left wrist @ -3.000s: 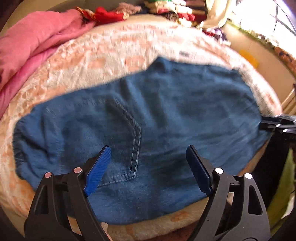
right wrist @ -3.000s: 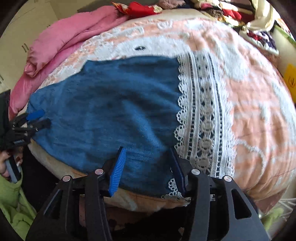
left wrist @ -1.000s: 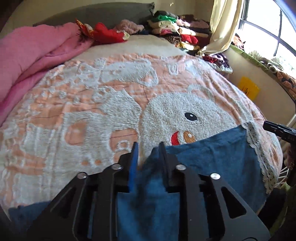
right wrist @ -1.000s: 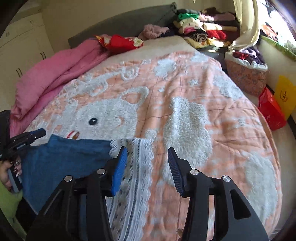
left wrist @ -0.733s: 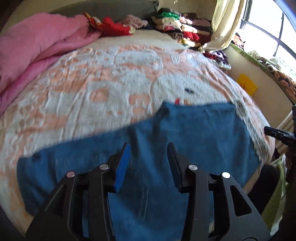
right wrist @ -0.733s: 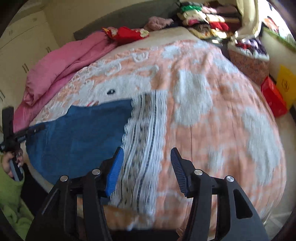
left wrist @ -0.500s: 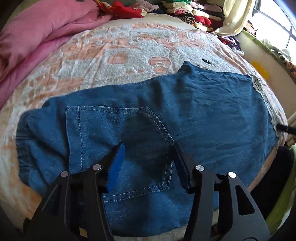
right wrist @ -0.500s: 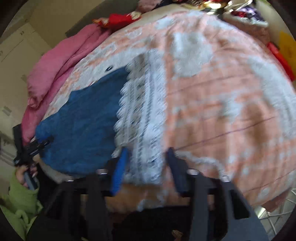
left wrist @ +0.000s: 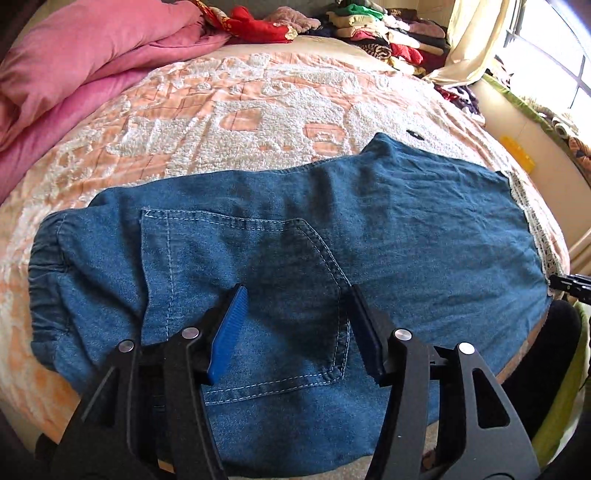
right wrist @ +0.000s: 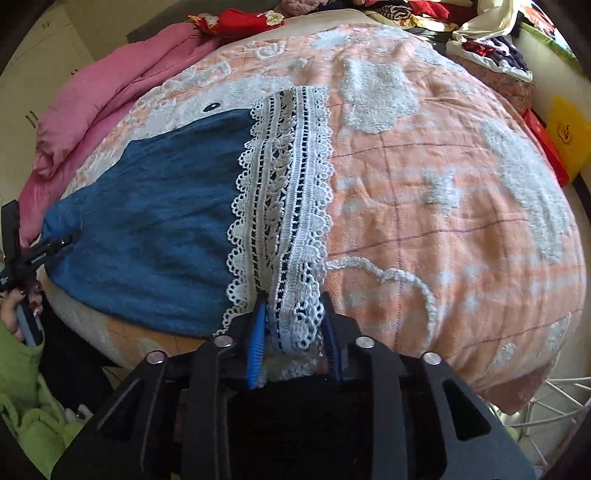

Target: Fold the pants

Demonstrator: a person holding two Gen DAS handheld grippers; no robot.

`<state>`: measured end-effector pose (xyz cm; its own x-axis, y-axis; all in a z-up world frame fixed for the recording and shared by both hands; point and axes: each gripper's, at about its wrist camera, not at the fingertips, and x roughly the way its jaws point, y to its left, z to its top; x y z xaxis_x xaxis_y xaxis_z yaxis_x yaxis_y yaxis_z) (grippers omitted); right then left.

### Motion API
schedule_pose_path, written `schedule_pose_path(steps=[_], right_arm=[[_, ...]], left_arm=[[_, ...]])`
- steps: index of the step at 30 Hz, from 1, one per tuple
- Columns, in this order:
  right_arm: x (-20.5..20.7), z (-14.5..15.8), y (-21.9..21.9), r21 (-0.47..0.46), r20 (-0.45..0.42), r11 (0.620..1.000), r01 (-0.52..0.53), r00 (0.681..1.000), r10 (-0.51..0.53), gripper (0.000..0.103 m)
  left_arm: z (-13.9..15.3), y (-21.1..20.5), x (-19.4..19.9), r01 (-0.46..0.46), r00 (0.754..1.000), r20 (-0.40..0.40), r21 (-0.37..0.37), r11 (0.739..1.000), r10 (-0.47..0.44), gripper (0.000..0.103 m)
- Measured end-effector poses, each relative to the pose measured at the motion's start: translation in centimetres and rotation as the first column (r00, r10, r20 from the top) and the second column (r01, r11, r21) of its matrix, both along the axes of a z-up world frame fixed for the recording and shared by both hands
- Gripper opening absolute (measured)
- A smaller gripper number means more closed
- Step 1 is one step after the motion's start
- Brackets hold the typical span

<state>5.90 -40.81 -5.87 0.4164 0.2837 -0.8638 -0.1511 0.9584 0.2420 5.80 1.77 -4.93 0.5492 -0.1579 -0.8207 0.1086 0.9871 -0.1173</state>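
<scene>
Blue denim pants (left wrist: 295, 240) lie flat on the bed, folded leg on leg, back pocket (left wrist: 243, 280) up, elastic waist at the left. The white lace hem (right wrist: 284, 199) is at the right end. My left gripper (left wrist: 295, 306) is open and empty, hovering over the pocket near the bed's front edge. My right gripper (right wrist: 293, 314) has its jaws around the near corner of the lace hem; the lace bunches between the pads. The left gripper also shows in the right wrist view (right wrist: 48, 247) at the far left.
The pants rest on a peach and white fleece blanket (left wrist: 240, 114). A pink duvet (left wrist: 74, 59) is piled at the back left. Stacked clothes (left wrist: 384, 33) sit at the back. A yellow bag (right wrist: 569, 133) and red box (right wrist: 543, 144) stand right of the bed.
The pants were lifted and laid back flat on the bed. My left gripper let go and opened above the pocket. My right gripper lowered and closed in on the lace hem corner.
</scene>
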Motion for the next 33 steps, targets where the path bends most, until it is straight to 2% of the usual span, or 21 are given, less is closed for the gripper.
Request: schedule_pose_path(steps=[2,4,8,11,14,16,17,20,23,25,28,31,32,33], right_arm=[[-0.7,1.1,-0.4,-0.027,0.038,0.999,0.018,0.999,-0.017,0.046],[-1.2,2.2,-1.3,-0.028,0.082,0.999,0.03,0.996,-0.027,0.047],[-1.2,4.5,-0.1,-0.051,0.178,0.999,0.019,0.984,-0.009,0.056],[0.1,5.3,3.0,-0.053,0.214,0.997,-0.059,0.974,0.069,0.057],[2.2,5.3,7.9,-0.093,0.235,0.981,-0.169,0.954,0.187,0.057],[3.9,5.2,11.0,-0.108,0.235,0.969,-0.223,0.941,0.243,0.062],[4.8,5.1,12.5,-0.109,0.234,0.962,-0.249,0.935,0.268,0.069],[7.8,4.6,16.6,-0.111,0.227,0.941,-0.319,0.914,0.337,0.07],[10.8,3.7,20.0,-0.122,0.211,0.927,-0.354,0.904,0.372,0.07],[12.8,2.5,21.5,-0.125,0.181,0.925,-0.358,0.909,0.376,0.07],[15.0,0.4,22.0,-0.178,0.121,0.927,-0.329,0.928,0.352,0.069],[15.8,0.1,21.1,-0.192,0.132,0.94,-0.28,0.942,0.308,0.068],[16.1,0.0,20.6,-0.207,0.135,0.943,-0.26,0.947,0.291,0.068],[16.4,-0.2,20.2,-0.188,0.131,0.949,-0.255,0.951,0.281,0.069]], left_arm=[[0.6,0.4,-0.4,-0.017,1.0,0.012,-0.004,1.0,0.018,0.048],[1.8,1.0,-0.9,-0.032,0.999,0.041,-0.007,0.999,0.032,0.048],[4.0,1.7,-1.7,-0.055,0.993,0.103,0.019,0.998,0.053,0.053],[4.7,1.7,-1.4,-0.049,0.993,0.111,0.004,0.999,0.049,0.054],[4.6,0.6,-0.4,-0.022,0.995,0.099,-0.012,1.0,0.023,0.054],[4.2,-0.4,0.7,0.011,0.997,0.078,-0.034,0.999,-0.009,0.054],[3.9,-0.7,1.1,0.018,0.997,0.072,-0.035,0.999,-0.015,0.055],[2.8,-1.6,3.1,0.04,0.999,0.028,-0.051,0.998,-0.039,0.055],[1.9,-2.4,4.7,0.051,0.999,0.009,-0.025,0.998,-0.05,0.056],[1.1,-2.4,5.6,0.038,0.999,0.008,0.021,0.999,-0.038,0.056],[0.5,-1.3,6.4,0.009,1.0,0.005,0.034,0.999,-0.009,0.056],[0.2,0.6,6.4,-0.044,0.999,0.025,0.073,0.996,0.042,0.056],[0.0,1.4,6.5,-0.053,0.998,0.02,0.051,0.997,0.053,0.056],[-0.2,2.4,6.5,-0.062,0.998,0.012,-0.006,0.998,0.062,0.056]])
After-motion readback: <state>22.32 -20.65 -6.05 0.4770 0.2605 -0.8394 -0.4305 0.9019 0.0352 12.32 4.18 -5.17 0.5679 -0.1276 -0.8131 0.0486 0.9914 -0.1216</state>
